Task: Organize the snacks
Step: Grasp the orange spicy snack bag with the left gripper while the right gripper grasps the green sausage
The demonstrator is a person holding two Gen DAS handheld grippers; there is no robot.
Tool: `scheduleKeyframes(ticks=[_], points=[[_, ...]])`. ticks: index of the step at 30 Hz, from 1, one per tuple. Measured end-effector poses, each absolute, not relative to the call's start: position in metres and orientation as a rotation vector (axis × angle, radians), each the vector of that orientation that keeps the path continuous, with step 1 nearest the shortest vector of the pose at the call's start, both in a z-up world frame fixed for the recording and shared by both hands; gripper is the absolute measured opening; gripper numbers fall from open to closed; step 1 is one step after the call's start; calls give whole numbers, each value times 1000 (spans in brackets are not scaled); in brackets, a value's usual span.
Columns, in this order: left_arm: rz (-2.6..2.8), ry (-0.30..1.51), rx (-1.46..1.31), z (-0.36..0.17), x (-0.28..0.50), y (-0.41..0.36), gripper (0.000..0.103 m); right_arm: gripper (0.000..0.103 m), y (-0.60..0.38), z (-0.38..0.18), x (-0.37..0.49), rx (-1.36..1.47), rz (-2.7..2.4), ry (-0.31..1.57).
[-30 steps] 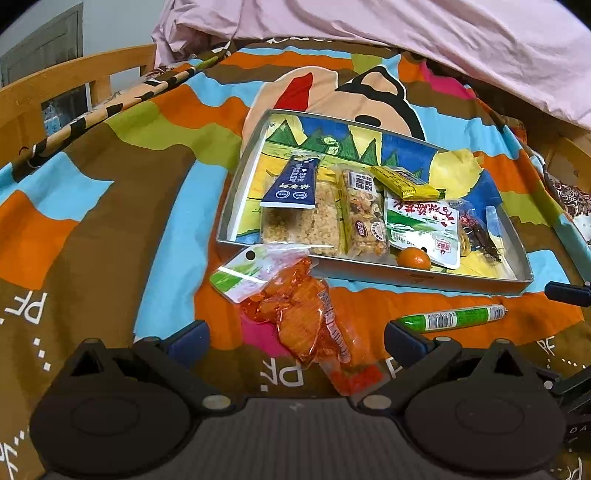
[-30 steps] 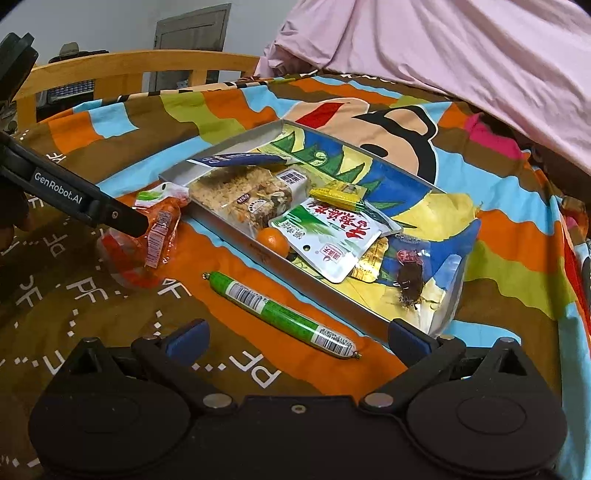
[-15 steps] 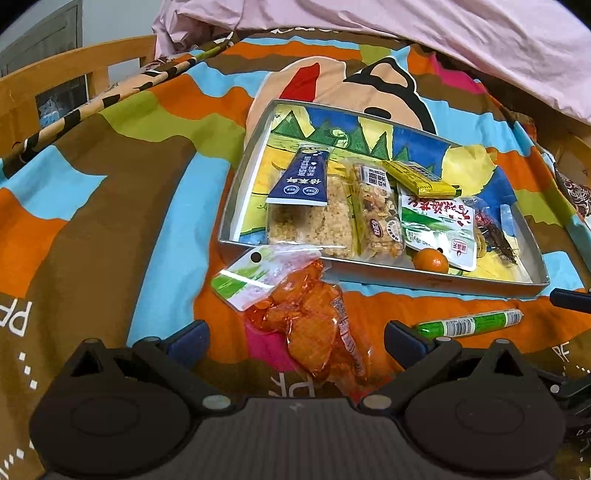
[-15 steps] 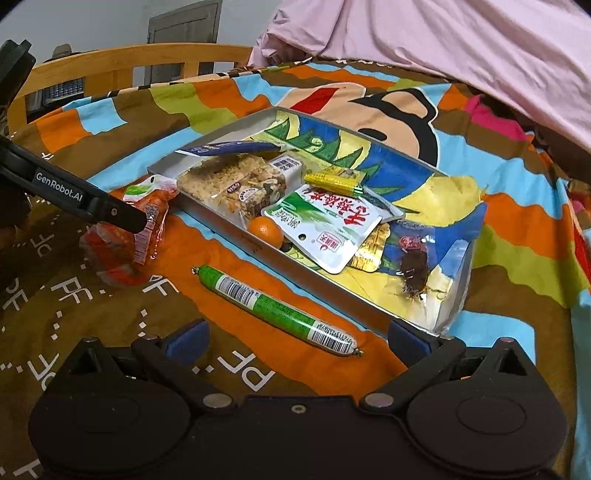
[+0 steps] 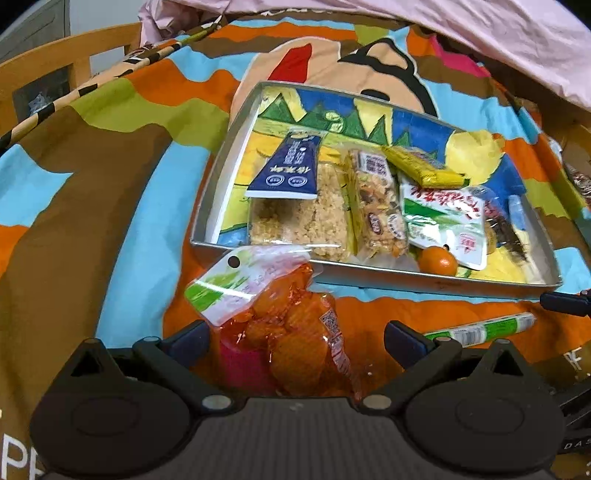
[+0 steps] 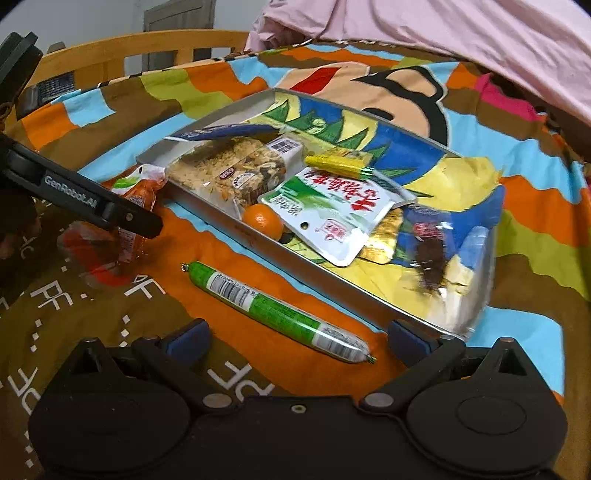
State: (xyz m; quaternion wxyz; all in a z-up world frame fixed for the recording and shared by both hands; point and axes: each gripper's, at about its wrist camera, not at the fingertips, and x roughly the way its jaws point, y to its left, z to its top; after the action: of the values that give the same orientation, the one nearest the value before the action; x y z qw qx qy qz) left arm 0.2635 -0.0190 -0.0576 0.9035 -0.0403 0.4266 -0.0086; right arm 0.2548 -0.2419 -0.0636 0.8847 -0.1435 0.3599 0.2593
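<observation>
A shallow metal tray [image 5: 207, 221] [image 6: 325, 273] lies on the colourful bedspread and holds several snack packets and a small orange [image 5: 437, 260] [image 6: 263, 219]. In front of its near wall lies a clear bag of orange snacks [image 5: 291, 339] [image 6: 122, 229]. My left gripper [image 5: 295, 339] is open, its fingers on either side of that bag, apart from it. A green sausage stick [image 6: 275, 312] [image 5: 480, 328] lies on the cover. My right gripper [image 6: 297, 338] is open, with the stick's near end between its fingers.
A pink blanket [image 5: 443, 33] is heaped behind the tray. A wooden bed rail [image 6: 122, 51] runs along the far left. The left gripper's arm [image 6: 85, 199] crosses the left of the right wrist view.
Both grippers have moved forward and lower. The orange bag now sits between the left fingers and the green stick closer to the right ones. No object has shifted.
</observation>
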Motion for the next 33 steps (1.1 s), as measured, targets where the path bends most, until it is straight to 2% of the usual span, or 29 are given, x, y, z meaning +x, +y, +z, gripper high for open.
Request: scheduleKeyframes(ticks=[9, 14, 25, 27, 29, 33], points=[[-51, 867, -77, -63, 262, -14, 102, 103, -240, -76, 282, -225, 648, 861], [-68, 856, -84, -60, 256, -8, 94, 102, -246, -71, 276, -174, 681, 899], [-17, 873, -171, -56, 263, -7, 98, 99, -246, -69, 270, -132, 683, 887], [14, 871, -191, -57, 266, -8, 97, 97, -248, -72, 275, -94, 670, 885], [41, 867, -196, -58, 266, -9, 91, 91, -249, -72, 272, -89, 664, 873], [32, 856, -169, -57, 258, -10, 83, 72, -252, -68, 258, -83, 659, 856]])
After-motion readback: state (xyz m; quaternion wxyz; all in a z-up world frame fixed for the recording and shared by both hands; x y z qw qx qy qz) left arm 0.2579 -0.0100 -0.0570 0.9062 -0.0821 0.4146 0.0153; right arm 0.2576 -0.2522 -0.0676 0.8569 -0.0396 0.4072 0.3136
